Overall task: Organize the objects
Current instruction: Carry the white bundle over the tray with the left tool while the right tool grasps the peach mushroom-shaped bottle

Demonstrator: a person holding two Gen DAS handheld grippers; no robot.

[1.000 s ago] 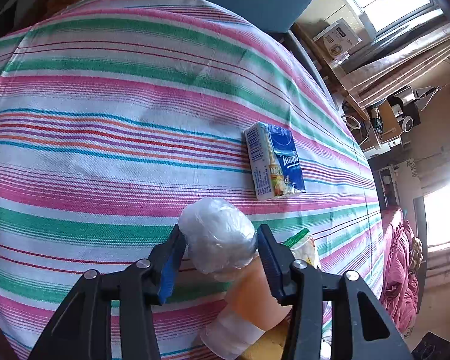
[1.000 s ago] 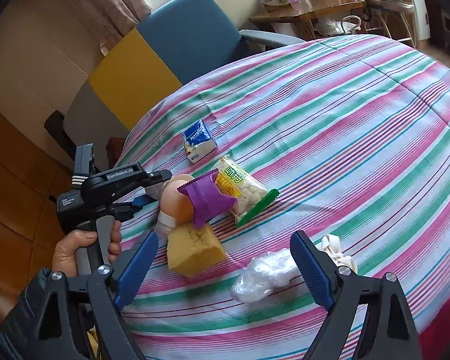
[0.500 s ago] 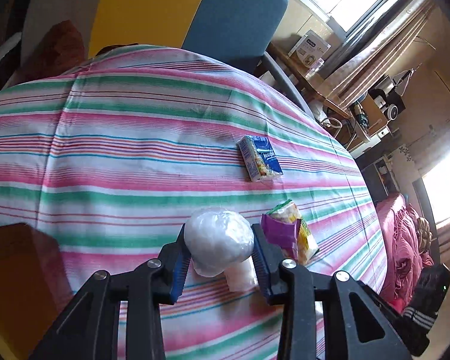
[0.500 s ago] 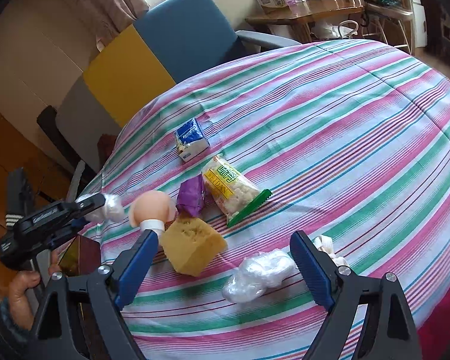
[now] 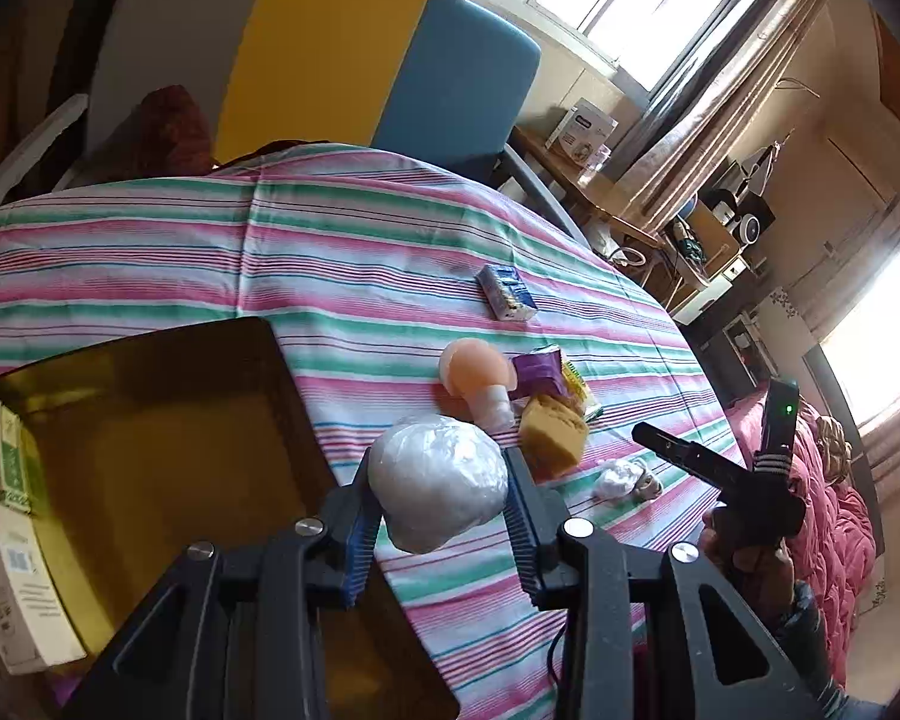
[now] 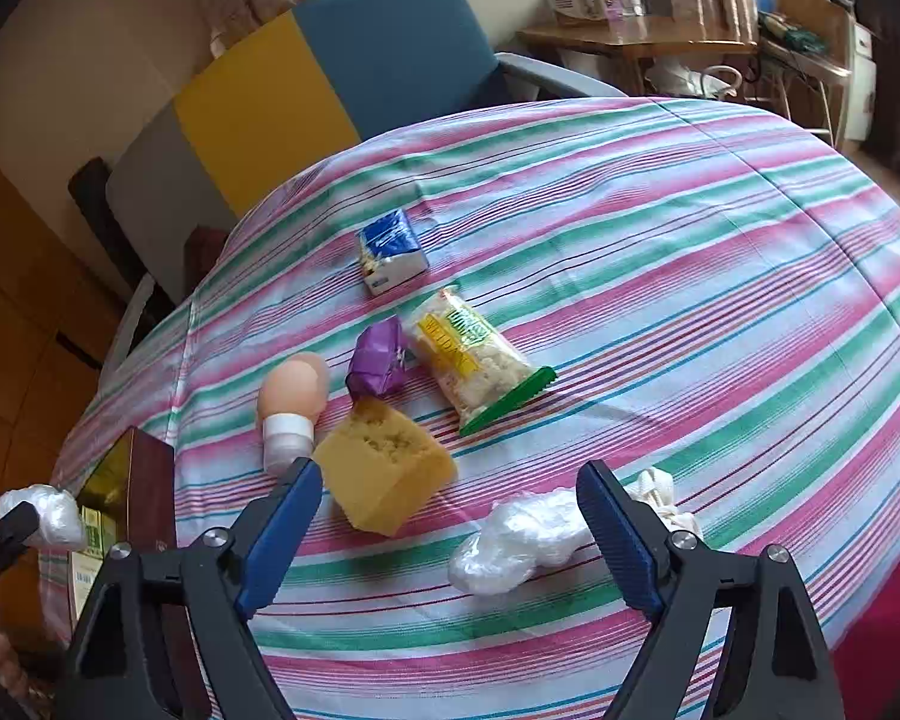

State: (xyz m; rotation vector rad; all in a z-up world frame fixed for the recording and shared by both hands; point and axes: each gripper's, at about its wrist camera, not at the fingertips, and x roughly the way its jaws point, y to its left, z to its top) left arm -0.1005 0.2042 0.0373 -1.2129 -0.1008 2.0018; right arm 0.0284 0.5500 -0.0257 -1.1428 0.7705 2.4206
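Observation:
My left gripper (image 5: 439,471) is shut on a white plastic-wrapped ball (image 5: 438,486) and holds it in the air beside an open golden box (image 5: 150,420) at the table's edge. In the right wrist view the ball (image 6: 45,516) shows at the far left, next to that box (image 6: 132,480). My right gripper (image 6: 450,474) hovers over the table with its jaws wide and closing slightly. A crumpled clear plastic bag (image 6: 522,540) lies below and between them, untouched by the pads. A yellow sponge (image 6: 384,468) sits near its left finger.
On the striped cloth (image 6: 690,300) lie a peach mushroom-shaped toy (image 6: 291,396), a purple packet (image 6: 381,357), a snack bag (image 6: 474,360), a blue tissue pack (image 6: 390,252) and a white cloth lump (image 6: 660,498). Cartons (image 5: 6,462) stand in the box. A yellow-and-blue chair (image 6: 342,72) stands behind.
My left gripper has lifted the white ball off the pile and carried it back toward the golden box. The right gripper has hardly moved.

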